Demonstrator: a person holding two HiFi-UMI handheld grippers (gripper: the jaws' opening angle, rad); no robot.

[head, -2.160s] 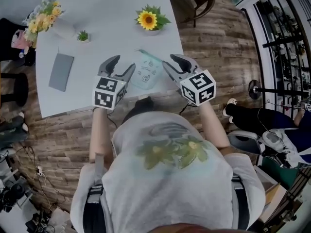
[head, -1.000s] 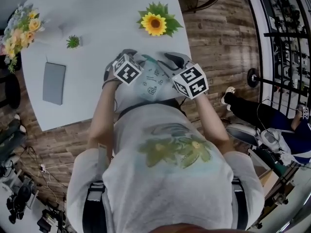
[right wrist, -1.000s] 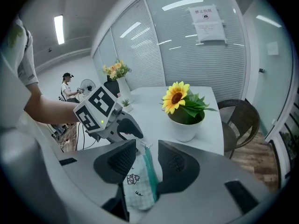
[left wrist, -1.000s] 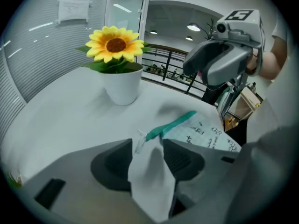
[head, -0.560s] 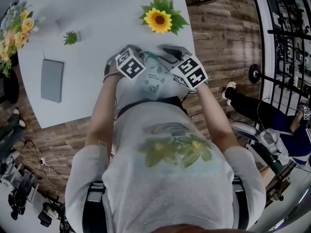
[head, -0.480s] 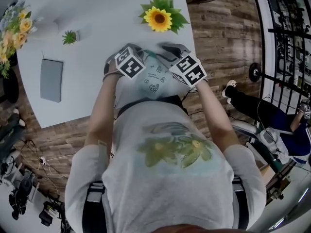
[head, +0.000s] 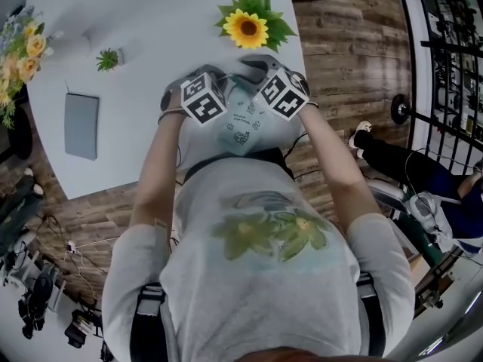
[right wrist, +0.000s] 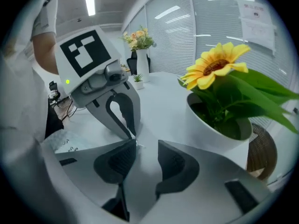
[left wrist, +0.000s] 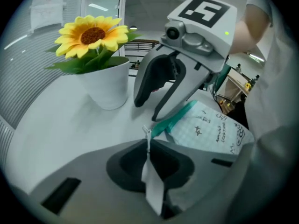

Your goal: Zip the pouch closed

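Our left gripper (left wrist: 148,141) has just been closing its jaws and now pinches the white tab (left wrist: 152,183) at one end of the pouch (left wrist: 212,129). The teal zipper (left wrist: 176,117) runs from there toward our right gripper (right wrist: 147,146), whose jaws stand apart, empty. The pouch lies on the white table (head: 151,29) beside a potted sunflower (left wrist: 93,34).

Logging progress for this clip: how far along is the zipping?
Done: left gripper has just closed on the white end tab of the pouch. In hand: right gripper, jaws apart and empty, hovers by the teal zipper. Left: catching it and pulling it shut.
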